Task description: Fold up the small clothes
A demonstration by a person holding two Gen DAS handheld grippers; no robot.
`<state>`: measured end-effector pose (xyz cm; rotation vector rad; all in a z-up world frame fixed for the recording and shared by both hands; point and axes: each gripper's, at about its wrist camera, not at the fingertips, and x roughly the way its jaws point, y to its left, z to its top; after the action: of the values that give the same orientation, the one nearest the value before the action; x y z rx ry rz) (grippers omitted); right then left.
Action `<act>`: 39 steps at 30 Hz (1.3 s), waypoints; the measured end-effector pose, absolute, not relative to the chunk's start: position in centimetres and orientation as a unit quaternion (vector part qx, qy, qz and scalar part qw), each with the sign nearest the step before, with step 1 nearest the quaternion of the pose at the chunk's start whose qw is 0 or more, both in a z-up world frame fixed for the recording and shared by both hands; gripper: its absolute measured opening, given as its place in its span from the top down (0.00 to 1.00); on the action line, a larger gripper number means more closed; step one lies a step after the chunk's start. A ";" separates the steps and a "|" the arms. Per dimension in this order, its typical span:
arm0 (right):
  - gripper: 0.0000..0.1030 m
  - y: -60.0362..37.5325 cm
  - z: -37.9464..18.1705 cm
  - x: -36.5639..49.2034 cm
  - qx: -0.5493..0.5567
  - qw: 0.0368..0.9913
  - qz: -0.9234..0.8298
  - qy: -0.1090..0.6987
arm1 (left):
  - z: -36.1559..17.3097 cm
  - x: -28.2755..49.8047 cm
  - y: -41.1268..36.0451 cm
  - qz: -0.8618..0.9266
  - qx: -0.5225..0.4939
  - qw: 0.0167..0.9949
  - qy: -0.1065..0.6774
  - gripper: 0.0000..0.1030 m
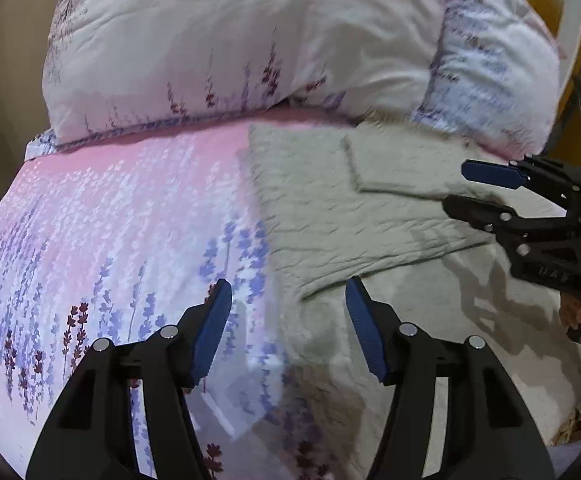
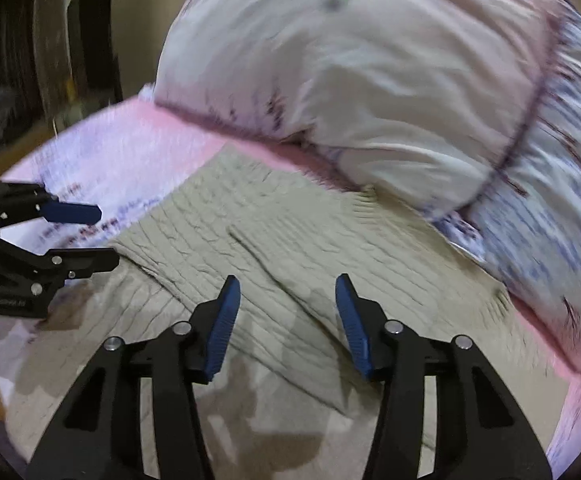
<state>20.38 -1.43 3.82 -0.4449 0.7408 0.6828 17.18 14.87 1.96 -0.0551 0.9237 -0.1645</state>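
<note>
Your left gripper (image 1: 288, 322) and right gripper (image 2: 286, 320) gape empty over the grey sweater (image 2: 274, 232); bundled quilt (image 2: 370, 80) crowds its far edge.

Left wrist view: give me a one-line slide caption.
Both grippers, left and right, hover with jaws open over a grey knit garment on a lavender-print bedsheet.

A grey-beige knit garment (image 1: 370, 208) with a ribbed, cable-like texture is seen on a bed sheet (image 1: 122, 216) printed pink and white with purple and dark maroon lavender sprigs. At the far side, a quilt (image 1: 230, 40) in pale pink-white is patterned with the same purple sprigs. Both the left gripper (image 1: 288, 328) and the right gripper (image 2: 286, 324) are coloured black, with blue ribbed pads (image 2: 224, 328).
</note>
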 end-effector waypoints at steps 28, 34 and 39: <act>0.48 -1.4 4.4 20.7 -0.136 0.869 0.326 0.347 | -0.3 18.6 14.0 -0.047 0.001 0.891 0.452 0.45; 0.89 1.6 2.3 22.6 -0.164 0.861 0.299 0.377 | 0.0 18.8 15.3 -0.025 -0.015 0.890 0.455 0.43; 0.97 -0.7 3.5 22.8 -0.124 0.885 0.279 0.352 | 0.2 18.9 15.4 -0.017 -0.017 0.888 0.459 0.42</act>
<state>22.76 -0.70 3.47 -0.2577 0.7327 0.5805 18.86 15.38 0.18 -0.0356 0.9535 -0.0361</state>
